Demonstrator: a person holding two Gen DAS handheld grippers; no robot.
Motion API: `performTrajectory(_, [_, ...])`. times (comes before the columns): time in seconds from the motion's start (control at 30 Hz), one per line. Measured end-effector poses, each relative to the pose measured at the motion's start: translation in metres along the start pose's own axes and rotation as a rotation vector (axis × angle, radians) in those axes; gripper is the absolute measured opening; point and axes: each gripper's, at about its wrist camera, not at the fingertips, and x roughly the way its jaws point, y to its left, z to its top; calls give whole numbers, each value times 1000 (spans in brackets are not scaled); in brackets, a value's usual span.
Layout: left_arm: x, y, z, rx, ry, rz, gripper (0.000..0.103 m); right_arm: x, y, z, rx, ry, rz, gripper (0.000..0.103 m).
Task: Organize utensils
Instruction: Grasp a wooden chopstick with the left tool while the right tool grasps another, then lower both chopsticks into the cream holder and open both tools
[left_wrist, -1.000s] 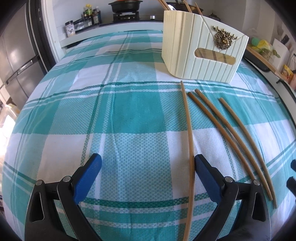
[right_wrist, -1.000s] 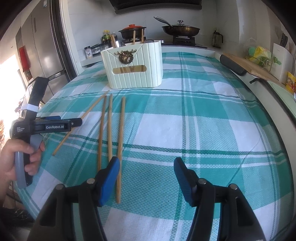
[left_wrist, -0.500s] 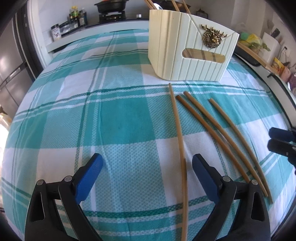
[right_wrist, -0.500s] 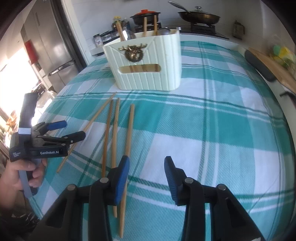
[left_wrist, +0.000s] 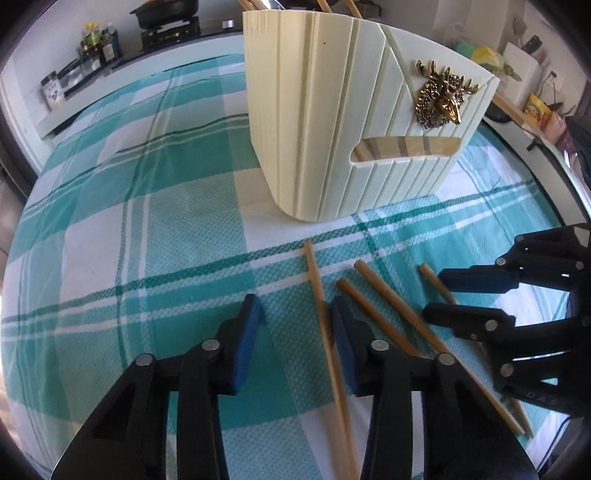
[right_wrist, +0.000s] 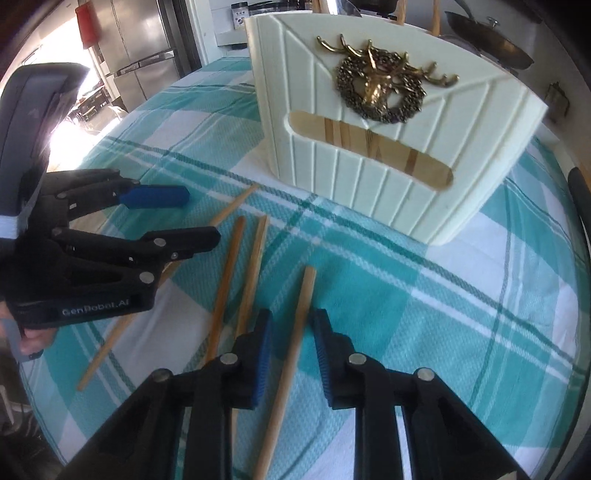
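Both tongs low in frame, left (left_wrist: 295, 328) and right (right_wrist: 290, 341), half open, each straddling an ungripped chopstick (left_wrist: 327, 328) (right_wrist: 295, 332) below the holder (left_wrist: 351, 122); likely to roll it aside if closed crooked.

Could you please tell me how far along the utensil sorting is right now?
Some sticks already stand in the cream holder. The open right gripper straddles one chopstick; the left gripper, also open, holds nothing. All four chopsticks lie on the tablecloth, none yet lifted.
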Motion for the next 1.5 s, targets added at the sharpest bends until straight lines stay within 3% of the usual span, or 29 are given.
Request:
performTrajectory(0.03, [1,-2,3,7,5,-2,27,2,0,5,4,3,1,22])
performTrajectory(0.07, [2,-4,4,13,8,-6,15,3,-1,9,8,6,-6,19])
performTrajectory(0.1, [3,-6,5,18,11,-19,5,5,-2,12,14,6,-7,9])
performTrajectory(0.33, [-13,-3,2,-25,-39,-24,3,-11,-21,6,118,-67,62,7])
performTrajectory(0.6, [-112,5,4,-87,-246,-65,3,-123,-21,-15,124,-306,90,7])
performTrajectory(0.87, [-191,6,-2,-109,-418,-136,3,-220,5,-45,84,-529,37,7])
performTrajectory(1.23, [-234,-8,6,-96,-503,-170,3,-261,7,-45,127,-735,-74,7])
performTrajectory(1.5, [-263,1,46,-114,-555,-184,3,-280,-21,-8,167,-807,-84,7])
